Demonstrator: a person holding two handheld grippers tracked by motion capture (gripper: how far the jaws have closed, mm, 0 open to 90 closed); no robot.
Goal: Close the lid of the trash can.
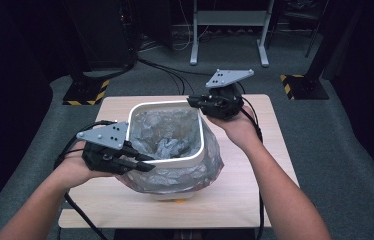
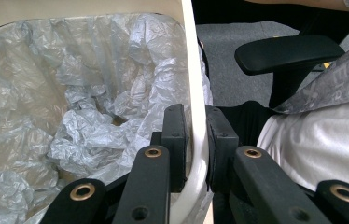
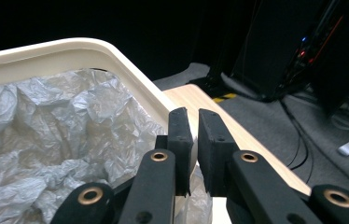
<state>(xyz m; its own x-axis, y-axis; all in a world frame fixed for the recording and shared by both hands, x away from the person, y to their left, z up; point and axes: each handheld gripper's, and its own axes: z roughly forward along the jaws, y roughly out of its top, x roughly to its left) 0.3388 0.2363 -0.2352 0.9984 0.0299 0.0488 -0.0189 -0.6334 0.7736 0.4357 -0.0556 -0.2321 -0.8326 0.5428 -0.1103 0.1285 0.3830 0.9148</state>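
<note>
A white bin stands on the wooden table, lined with a crumpled grey plastic bag whose edge hangs over the near and right sides. My left gripper is at the bin's near-left rim. In the left gripper view its jaws straddle the rim, one inside against the bag, one outside, shut on it. My right gripper is at the far-right corner. Its jaws pinch the rim beside the bag.
The table edge lies just right of the bin. Yellow-and-black marked stand bases and cables sit on the grey floor behind. A white frame stands farther back. A black chair armrest is by the person's white shirt.
</note>
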